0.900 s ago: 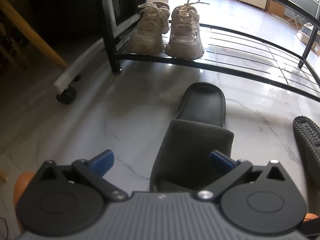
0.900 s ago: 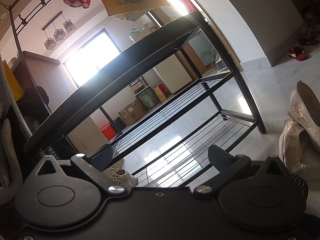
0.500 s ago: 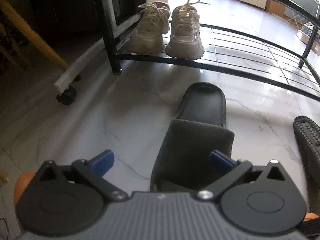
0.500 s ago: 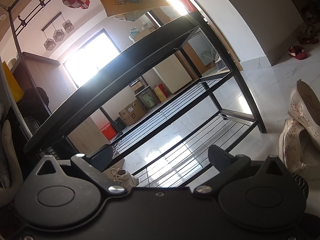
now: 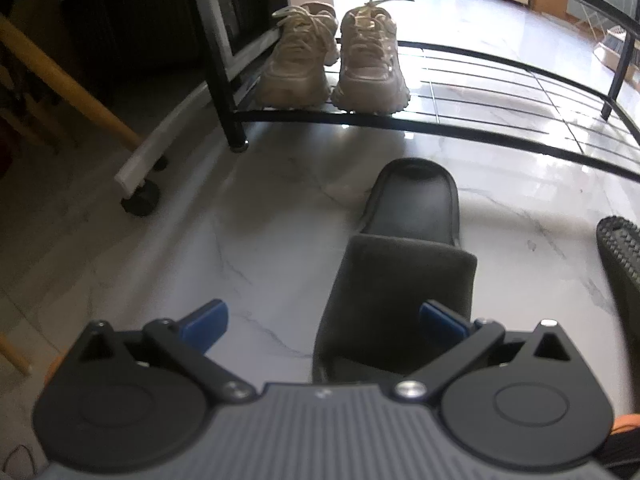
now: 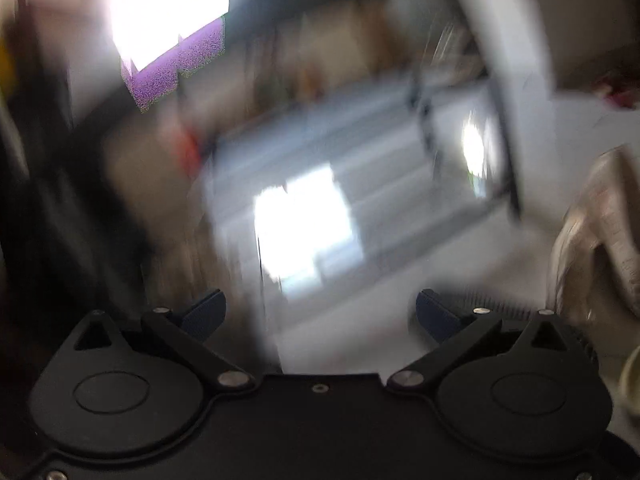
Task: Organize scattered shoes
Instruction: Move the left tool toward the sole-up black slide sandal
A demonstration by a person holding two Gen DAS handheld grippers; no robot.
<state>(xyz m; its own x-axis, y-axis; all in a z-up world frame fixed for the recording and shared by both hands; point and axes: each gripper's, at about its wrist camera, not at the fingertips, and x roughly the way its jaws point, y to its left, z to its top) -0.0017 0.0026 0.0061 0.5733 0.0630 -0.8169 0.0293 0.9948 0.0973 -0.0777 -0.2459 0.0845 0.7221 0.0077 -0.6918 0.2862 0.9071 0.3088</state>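
In the left wrist view, the left gripper (image 5: 322,320) hovers over the marble floor (image 5: 168,256) with its blue fingers (image 5: 204,320) spread wide, gripping nothing. A black slide sandal (image 5: 404,264) lies on the floor, its strap just beside the right-hand finger (the left-hand finger is over bare floor). Beyond it, a pair of beige sneakers (image 5: 332,60) stands side by side on the lowest tier of a black metal shoe rack (image 5: 480,128). A second black sole (image 5: 620,248) shows at the right edge.

The right wrist view is heavily blurred. The right gripper (image 6: 320,316) is also spread wide, with nothing between its fingers; a pale shoe (image 6: 600,224) smears along the right edge.
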